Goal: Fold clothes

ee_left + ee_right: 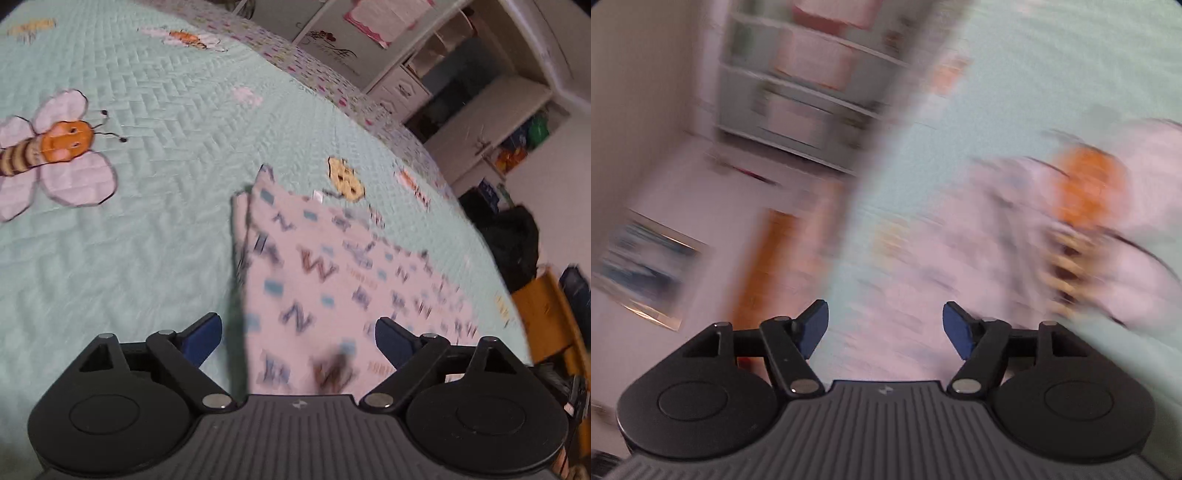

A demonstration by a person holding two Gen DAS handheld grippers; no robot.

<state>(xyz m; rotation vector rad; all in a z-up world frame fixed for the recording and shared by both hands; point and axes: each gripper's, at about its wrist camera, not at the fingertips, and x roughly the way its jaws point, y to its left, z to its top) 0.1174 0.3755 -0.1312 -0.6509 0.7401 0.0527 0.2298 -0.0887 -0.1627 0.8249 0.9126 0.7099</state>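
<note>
Left gripper (298, 341): it points forward and downward over the bed. The two blue fingers (202, 339) stand wide apart. Neither pad presses on anything.

Garment (332, 280): a pale pink piece of clothing with a print of letters and small blue blocks. It lies folded on the quilt (166, 229). In the left wrist view it spreads from the centre toward 4 o'clock, and its near end passes between the open left fingers. A folded edge with layers runs down its side at 9 o'clock. One corner points toward 12 o'clock.

Right gripper (885, 328): it points forward with a smaller tilt downward. The view is heavily blurred. Its blue fingers (812, 330) stand apart, with a clear gap between them. Pale pink cloth (897, 295) shows in the gap and beyond it, but the pads do not close on it. Whether this cloth is the garment I cannot tell because of the blur.

Quilt: mint green with a zigzag stitch. It carries a large bee picture (48, 147) at 9 o'clock in the left wrist view, and a smaller bee (186, 38) near 11 o'clock. In the right wrist view a bee picture (1086, 206) appears at 3 o'clock, smeared.

Room: white shelves (476, 96) stand beyond the bed at 1 to 2 o'clock in the left wrist view. A dark bag (513, 240) sits at 3 o'clock. In the right wrist view a white shelf unit (798, 92) stands at 11 o'clock.
</note>
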